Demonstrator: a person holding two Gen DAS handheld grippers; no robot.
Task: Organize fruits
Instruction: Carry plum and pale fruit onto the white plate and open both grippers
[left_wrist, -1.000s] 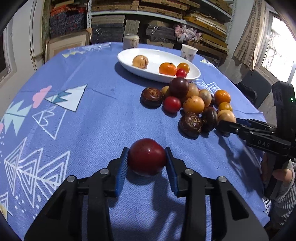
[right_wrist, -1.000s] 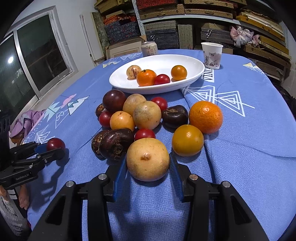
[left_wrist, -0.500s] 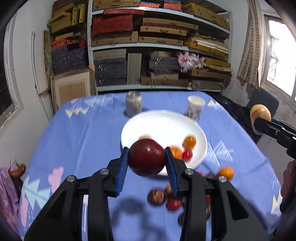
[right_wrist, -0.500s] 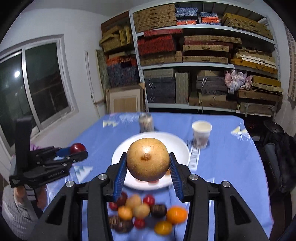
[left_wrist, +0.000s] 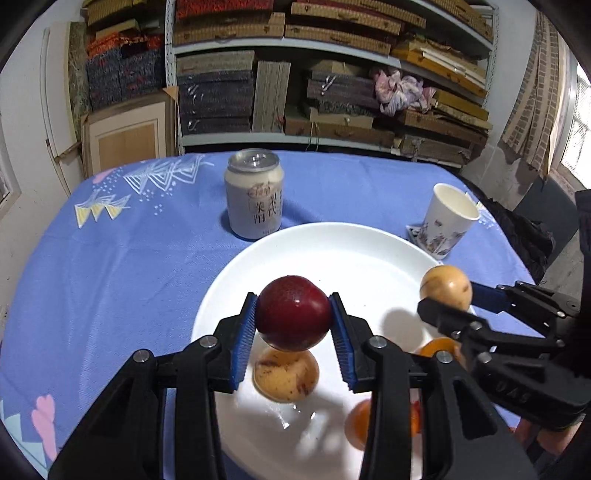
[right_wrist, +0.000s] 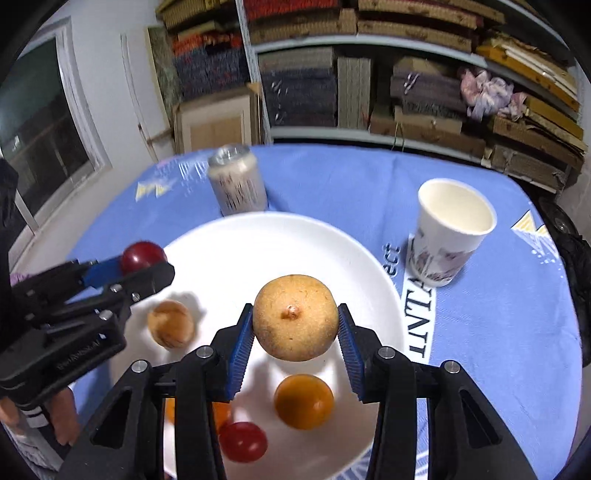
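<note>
Fruits first: dark red plum (left_wrist: 293, 313) sits clamped betw. the blue pads (left_wrist: 243, 341) of my left gripper (left_wrist: 293, 328), held in the air over the white plate (left_wrist: 332, 251). My right gripper (right_wrist: 295, 332) is closed on a big tan round fruit (right_wrist: 294, 316), stem nub facing the cam, also held above the plate. From the left cam I see the right gripper coming in from the right side w/ that tan fruit at its tips; from the right cam the left gripper shows at the left w/ the plum, over the plate's left rim.

On the plate below: a speckled yellow-brown fruit (left_wrist: 285, 374) right under the plum, an orange (right_wrist: 303, 401) just under the tan fruit, a small red tomato (right_wrist: 243, 441) near the plate's front edge, and one more orange fruit (right_wrist: 218, 411) mostly hidden behind my gripper frame. Can't tell exactly what kind that one is.

Past the plate: a pale drink can (left_wrist: 255, 194) stands upright just beyond the far rim, touching or nearly so, can't tell which. A paper cup (right_wrist: 450, 236) stands upright to the right, apart from the plate, on a printed bit of the blue tablecloth (left_wrist: 110, 258). Shelves (left_wrist: 332, 74) stacked w/ boxes fill the back wall.
</note>
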